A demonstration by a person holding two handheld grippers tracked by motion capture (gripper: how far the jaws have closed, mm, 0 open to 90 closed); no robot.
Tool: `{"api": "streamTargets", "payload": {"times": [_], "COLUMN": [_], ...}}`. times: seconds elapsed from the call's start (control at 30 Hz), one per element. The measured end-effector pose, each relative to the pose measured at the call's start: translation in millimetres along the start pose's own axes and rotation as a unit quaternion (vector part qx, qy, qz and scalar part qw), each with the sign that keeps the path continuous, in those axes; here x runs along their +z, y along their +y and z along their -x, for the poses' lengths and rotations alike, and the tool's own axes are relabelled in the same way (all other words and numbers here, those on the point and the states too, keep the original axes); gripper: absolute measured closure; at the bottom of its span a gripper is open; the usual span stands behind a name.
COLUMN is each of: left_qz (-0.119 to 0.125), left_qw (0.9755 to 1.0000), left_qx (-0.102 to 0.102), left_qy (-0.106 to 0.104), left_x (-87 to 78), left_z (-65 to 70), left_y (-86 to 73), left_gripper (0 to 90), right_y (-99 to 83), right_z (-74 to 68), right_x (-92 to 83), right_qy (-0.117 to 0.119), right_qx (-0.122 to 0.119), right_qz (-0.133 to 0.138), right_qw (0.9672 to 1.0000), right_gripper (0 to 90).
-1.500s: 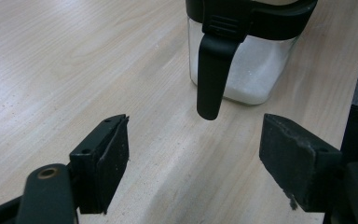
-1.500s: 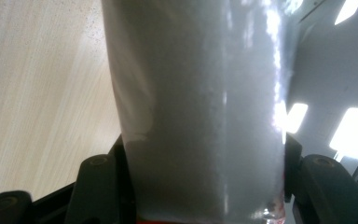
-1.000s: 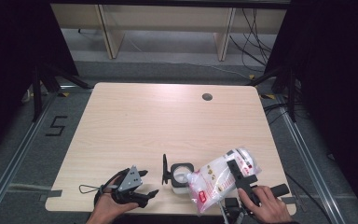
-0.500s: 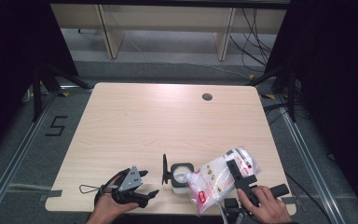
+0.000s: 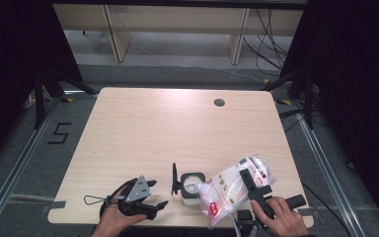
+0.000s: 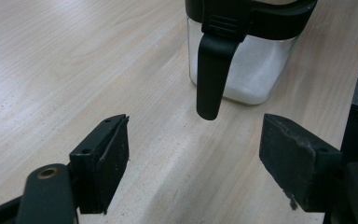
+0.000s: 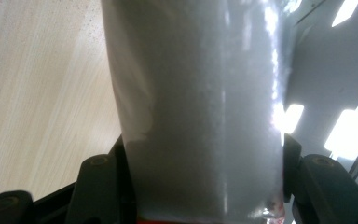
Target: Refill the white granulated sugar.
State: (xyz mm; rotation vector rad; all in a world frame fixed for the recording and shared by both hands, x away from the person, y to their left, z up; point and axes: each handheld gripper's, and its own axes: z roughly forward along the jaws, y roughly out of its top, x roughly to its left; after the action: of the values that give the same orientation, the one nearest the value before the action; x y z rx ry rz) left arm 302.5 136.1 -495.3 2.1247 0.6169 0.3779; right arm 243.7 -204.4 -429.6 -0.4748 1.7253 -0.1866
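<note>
- A clear plastic bag (image 5: 234,190) of white powder is clamped between the jaws of the right gripper (image 5: 253,187); in the right gripper view the bag (image 7: 200,107) is seen pressed by both pads.
- The bag is held tilted, with its lower end just right of the jar (image 5: 192,186) and over the jar's open top.
- The jar, a clear square container with a black rim and some white powder in its base (image 6: 247,51), stands on the wooden table (image 5: 177,128) near its front edge.
- A black lid (image 5: 175,178) is seen hanging at the jar's left side.
- The left gripper (image 5: 145,200) is held to the left of the jar, its jaws spread wide with nothing between them (image 6: 196,154).
</note>
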Motion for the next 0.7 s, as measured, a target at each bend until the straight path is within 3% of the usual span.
{"api": "streamTargets", "payload": {"times": [0.27,0.37,0.4,0.5,0.6,0.7], "left_qz": [-0.007,0.007,0.003,0.004,-0.002,0.0], "left_qw": [0.9999,0.9999,0.9999,1.0,1.0,1.0], "left_qx": [0.007,-0.006,0.01,-0.006,0.0,0.002], "left_qy": [-0.003,-0.003,-0.003,-0.007,-0.009,-0.005], "left_x": [-0.5,1.3,0.3,0.6,-0.2,-0.7], "left_z": [-1.9,0.8,-1.0,0.3,-0.8,-0.7], "left_y": [0.0,-0.4,0.4,-0.1,0.0,0.0], "left_gripper": [23.7,23.8,23.8,23.8,23.8,23.8], "right_y": [-1.0,-1.1,-1.2,-1.6,-2.1,-2.1], "right_z": [-0.6,-0.6,-0.6,-0.9,-3.5,-2.4], "right_x": [1.1,1.1,1.3,1.6,1.2,1.4], "right_qy": [0.002,0.002,0.002,0.003,0.008,0.006], "right_qx": [0.003,0.004,0.004,0.007,0.022,0.015], "right_qz": [0.005,0.005,0.006,0.007,0.002,0.005], "right_qw": [1.0,1.0,1.0,0.9999,0.9997,0.9999], "right_gripper": [46.5,46.6,46.6,46.6,46.7,46.8]}}
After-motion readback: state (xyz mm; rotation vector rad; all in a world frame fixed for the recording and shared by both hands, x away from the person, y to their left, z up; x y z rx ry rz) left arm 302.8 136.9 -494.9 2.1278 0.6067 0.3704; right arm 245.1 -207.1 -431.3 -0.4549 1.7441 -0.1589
